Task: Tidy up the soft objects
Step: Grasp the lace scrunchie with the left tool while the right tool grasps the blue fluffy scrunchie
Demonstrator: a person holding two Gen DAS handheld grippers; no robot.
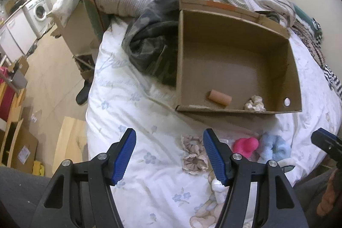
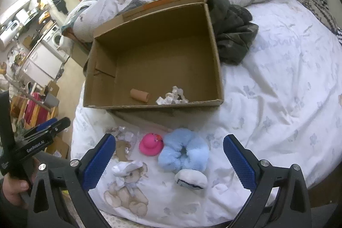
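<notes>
Scrunchies and toys lie on the bed before the box; one cream scrunchie is inside. Both my grippers, left and right, hover wide and empty. I judge the blue scrunchie next: lower, straddle, close.

In the left wrist view the left tongs cover part of the beige scrunchie and pink toy. The right tongs (only their tip) are cut by the edge. Kitchen clutter stays too small to identify.
</notes>
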